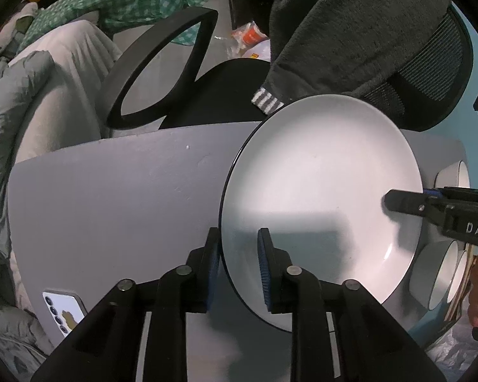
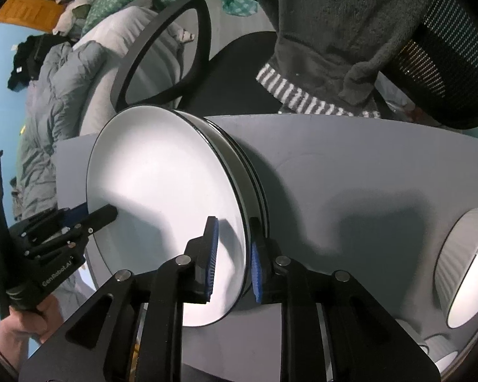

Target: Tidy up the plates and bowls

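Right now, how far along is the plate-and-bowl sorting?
Done: white black-rimmed plates sit stacked on the grey table. In hand: left gripper and right gripper straddle the top plate's opposite rims, pads apparently off it. Left: ribbed grey bowls beside the stack look unsorted.

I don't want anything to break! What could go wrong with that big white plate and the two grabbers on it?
1. The left gripper and the right gripper each straddle the top plate's rim, seemingly without squeezing. Pulling away crookedly might catch the rim and drag it off the stack of plates.
2. The stack seems to sit near the table edge by the chair, so a shove could send it over.
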{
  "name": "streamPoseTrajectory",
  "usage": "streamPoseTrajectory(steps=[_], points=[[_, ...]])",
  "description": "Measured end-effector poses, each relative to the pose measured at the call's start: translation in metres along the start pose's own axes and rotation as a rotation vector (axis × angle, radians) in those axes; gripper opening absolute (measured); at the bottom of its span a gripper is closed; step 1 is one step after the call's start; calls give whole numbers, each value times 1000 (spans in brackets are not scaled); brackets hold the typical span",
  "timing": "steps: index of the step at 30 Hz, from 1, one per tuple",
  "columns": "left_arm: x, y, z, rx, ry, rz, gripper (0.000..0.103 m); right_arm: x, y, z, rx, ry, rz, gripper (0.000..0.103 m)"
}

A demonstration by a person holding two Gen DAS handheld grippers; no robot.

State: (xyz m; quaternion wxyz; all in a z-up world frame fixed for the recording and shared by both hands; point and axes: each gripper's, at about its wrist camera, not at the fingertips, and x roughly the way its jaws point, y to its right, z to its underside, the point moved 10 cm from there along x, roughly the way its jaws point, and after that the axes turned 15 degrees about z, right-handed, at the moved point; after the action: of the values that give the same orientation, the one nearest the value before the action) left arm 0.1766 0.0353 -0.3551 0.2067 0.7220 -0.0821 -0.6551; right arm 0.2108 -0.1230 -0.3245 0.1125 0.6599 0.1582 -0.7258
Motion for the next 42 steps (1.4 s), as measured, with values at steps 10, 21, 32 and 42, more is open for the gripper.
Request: streamPoseTrajectory(steps=[10, 21, 32, 42], points=[[-13, 8, 9, -14, 43, 33, 30, -12, 4, -2, -73, 39, 167, 35], [-59, 28, 17, -3, 159, 63, 36, -38, 3, 6, -159, 140, 292, 39], [-122, 67, 37, 56, 299, 81, 53, -112, -9, 34, -137, 305, 345, 50], [-155, 93, 65, 113, 352, 125, 57, -150, -10, 66, -66, 402, 365, 54]])
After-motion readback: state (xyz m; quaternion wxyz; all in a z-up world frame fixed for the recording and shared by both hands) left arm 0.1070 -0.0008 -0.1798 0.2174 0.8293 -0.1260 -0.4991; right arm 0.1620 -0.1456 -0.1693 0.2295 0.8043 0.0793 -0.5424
